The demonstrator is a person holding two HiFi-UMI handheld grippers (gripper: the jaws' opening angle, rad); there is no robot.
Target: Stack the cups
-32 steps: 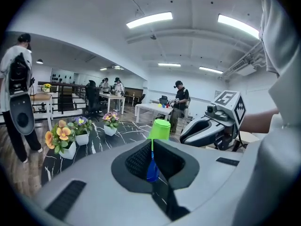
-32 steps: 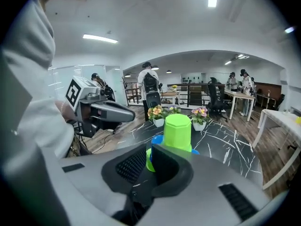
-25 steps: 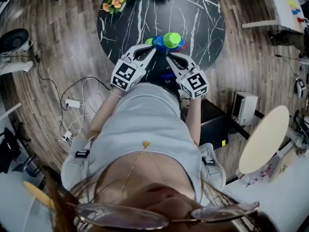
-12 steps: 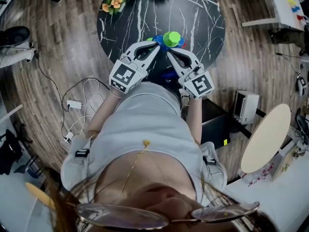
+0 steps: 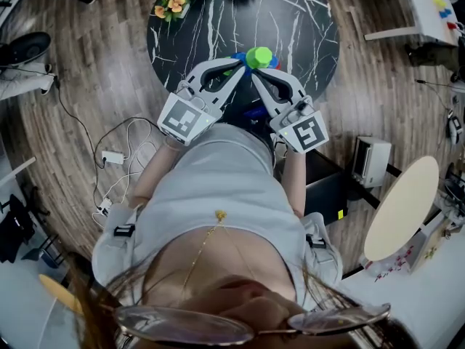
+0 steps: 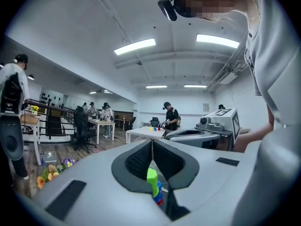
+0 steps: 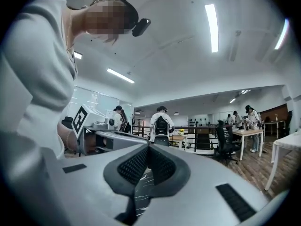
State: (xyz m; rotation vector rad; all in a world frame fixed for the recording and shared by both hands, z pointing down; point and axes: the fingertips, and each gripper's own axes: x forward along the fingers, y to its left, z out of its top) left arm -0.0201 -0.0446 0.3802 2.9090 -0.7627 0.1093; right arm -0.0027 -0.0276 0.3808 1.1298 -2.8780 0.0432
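one stack of cups (image 5: 258, 57), bright green on top, blue beneath and a bit of red lowest, stands on the black marble table (image 5: 305, 20) just past both tool tips. the left tool (image 5: 234, 70) and right tool (image 5: 254, 77) are each closed tight, gripping nothing.

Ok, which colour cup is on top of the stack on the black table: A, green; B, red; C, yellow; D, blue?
A: the green cup is uppermost in the head view, and the left gripper view shows a blue cup beneath it.
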